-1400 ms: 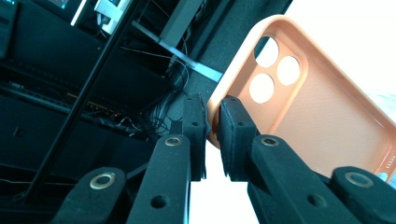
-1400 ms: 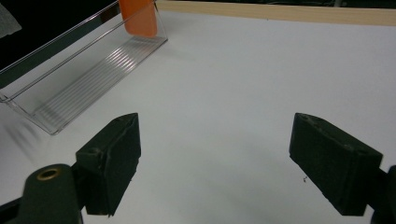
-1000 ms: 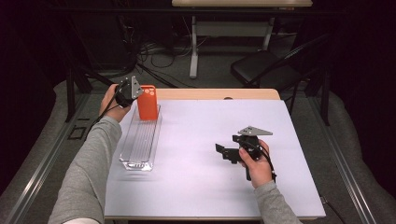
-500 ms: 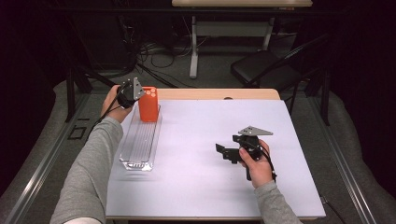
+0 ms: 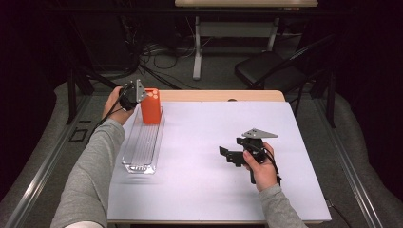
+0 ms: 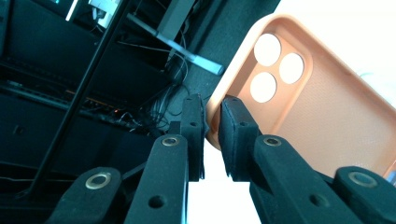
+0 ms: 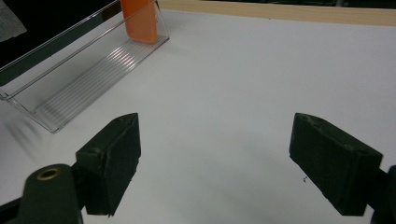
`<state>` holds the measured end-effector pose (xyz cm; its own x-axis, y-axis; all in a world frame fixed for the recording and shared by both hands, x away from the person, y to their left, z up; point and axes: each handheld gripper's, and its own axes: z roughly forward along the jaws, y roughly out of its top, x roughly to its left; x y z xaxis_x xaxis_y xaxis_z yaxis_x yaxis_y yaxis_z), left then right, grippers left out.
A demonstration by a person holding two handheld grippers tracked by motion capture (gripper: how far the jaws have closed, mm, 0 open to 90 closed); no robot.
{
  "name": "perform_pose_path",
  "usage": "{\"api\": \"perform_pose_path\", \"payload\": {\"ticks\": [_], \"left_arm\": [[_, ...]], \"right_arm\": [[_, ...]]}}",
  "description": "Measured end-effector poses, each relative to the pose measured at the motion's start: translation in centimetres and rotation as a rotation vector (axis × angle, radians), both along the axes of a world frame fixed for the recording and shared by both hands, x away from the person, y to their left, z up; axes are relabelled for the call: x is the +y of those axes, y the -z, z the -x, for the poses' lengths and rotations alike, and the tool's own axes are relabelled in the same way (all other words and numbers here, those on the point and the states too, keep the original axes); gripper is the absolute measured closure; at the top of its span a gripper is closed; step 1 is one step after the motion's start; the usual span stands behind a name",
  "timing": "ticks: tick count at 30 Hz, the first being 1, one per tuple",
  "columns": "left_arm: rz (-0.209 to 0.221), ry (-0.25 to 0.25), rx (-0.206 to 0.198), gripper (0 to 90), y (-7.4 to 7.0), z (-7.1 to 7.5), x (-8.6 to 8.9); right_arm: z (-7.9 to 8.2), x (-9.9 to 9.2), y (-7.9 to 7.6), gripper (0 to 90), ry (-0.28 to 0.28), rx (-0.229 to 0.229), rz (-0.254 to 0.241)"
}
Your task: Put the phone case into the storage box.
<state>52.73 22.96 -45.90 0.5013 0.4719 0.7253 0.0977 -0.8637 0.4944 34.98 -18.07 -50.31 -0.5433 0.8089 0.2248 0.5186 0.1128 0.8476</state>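
Note:
An orange phone case [image 5: 151, 106] stands upright at the far end of a clear ribbed tray [image 5: 140, 151] on the left of the white table. My left gripper [image 5: 139, 97] is shut on the case's upper edge. In the left gripper view the two pads [image 6: 233, 135] pinch the rim of the case [image 6: 303, 107] beside its three camera holes. My right gripper [image 5: 230, 155] rests low over the table's right half, open, jaws pointing left toward the tray. Between its wide-set jaws [image 7: 215, 154] is bare table, with the tray [image 7: 70, 88] and case [image 7: 138, 21] farther off.
The white table top [image 5: 204, 123] has a wooden strip [image 5: 223, 96] along its far edge. Beyond the table stand a black chair [image 5: 266, 71] and a desk leg [image 5: 197, 52], with cables on the floor. Metal rails run down both sides.

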Motion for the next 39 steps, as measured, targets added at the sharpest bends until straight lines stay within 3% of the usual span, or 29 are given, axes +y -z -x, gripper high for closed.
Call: {"api": "perform_pose_path", "payload": {"ticks": [10,24,30,39], "left_arm": [[-0.011,-0.008,0.008,77.7,0.2,-0.1,0.3],[0.017,-0.015,0.008,72.9,0.0,-0.1,0.4],[0.041,-0.032,0.013,65.1,-0.2,0.0,0.5],[0.112,-0.064,0.033,51.8,-0.8,0.4,0.6]], "right_arm": [[0.0,0.0,0.0,16.5,-0.001,0.002,0.002],[0.0,0.0,0.1,16.5,0.000,0.002,0.002],[0.0,0.1,0.1,16.5,-0.002,0.000,0.003],[0.0,0.1,0.1,16.5,-0.002,-0.001,0.002]]}}
